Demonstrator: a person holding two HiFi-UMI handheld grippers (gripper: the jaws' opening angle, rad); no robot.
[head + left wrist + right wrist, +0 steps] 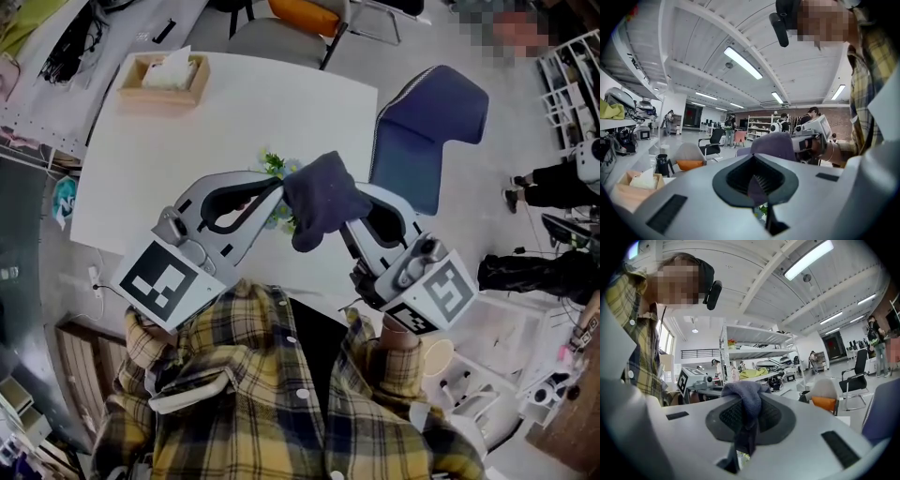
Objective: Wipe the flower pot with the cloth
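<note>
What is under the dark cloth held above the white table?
Green leaves with small flowers show at the cloth's left edge. The pot itself cannot be seen; the cloth and left gripper cover it.

No words, brand names or numbers can be read anywhere in these views. The only printed marks are black-and-white square patterns on the left marker cube point(159, 281) and the right marker cube point(448, 292), which carry no letters.

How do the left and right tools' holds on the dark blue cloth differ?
The left tool pinches a thin edge of the dark blue cloth; the right tool clamps a thick wad bulging over its jaws. The left tool's pads show mostly bare; the right tool's are largely covered. Both are shut on that cloth.
</note>
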